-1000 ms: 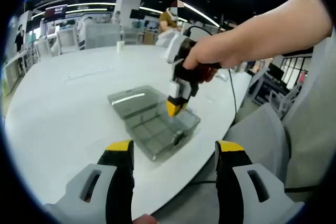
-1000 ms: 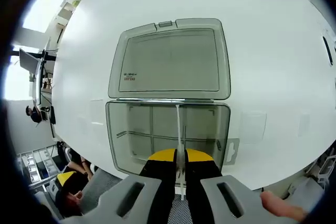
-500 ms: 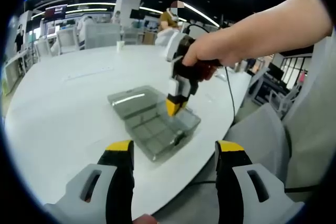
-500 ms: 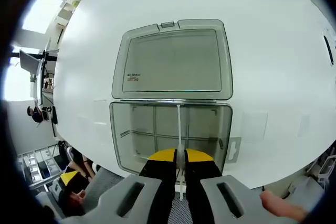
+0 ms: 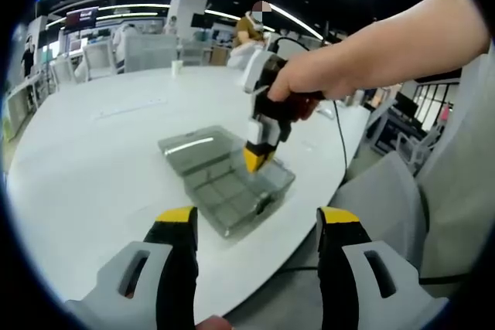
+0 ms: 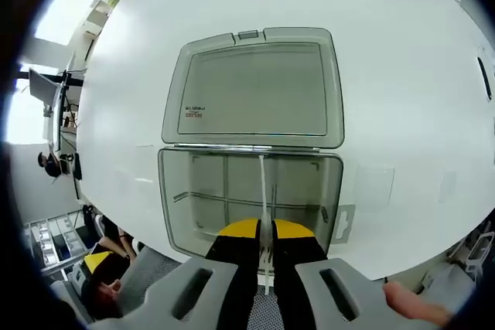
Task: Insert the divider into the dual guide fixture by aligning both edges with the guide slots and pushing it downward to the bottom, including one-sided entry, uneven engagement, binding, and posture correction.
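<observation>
Divider (image 6: 264,191) upright in open clear box (image 6: 186,191), between right gripper (image 6: 264,231) jaws

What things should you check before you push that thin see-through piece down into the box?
1. Right gripper shut on the divider: ok.
2. Organizer box open, lid lying flat on the table: ok.
3. Divider runs straight across the box toward the hinge: ok.
4. Both divider edges inside the guide slots: cannot tell.
5. Divider pushed fully to the bottom: cannot tell.
6. Left gripper open and held back from the box: ok.
</observation>
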A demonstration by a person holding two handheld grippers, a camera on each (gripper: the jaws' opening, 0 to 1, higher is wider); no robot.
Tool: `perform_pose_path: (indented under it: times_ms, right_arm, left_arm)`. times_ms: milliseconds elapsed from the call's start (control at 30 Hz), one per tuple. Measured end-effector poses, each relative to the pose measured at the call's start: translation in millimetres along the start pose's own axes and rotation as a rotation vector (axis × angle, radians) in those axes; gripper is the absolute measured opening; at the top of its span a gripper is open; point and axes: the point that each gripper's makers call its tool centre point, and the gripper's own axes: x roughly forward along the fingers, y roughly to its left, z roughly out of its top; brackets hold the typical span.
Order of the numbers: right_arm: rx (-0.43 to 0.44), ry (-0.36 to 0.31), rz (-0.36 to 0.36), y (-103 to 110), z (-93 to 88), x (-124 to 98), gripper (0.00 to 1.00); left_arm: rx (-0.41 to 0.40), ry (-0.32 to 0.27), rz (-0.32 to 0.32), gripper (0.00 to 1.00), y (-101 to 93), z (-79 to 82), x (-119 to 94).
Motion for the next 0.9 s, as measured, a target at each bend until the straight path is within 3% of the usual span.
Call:
perform_pose_path:
  times_ms: [900]
  right_arm:
    - [0.001, -0.025, 0.002, -1.5, 1.2, -2.5, 0.00]
  left_arm:
    - [-0.003, -0.006, -0.004, 0.60, 0.6, 1.6, 0.6]
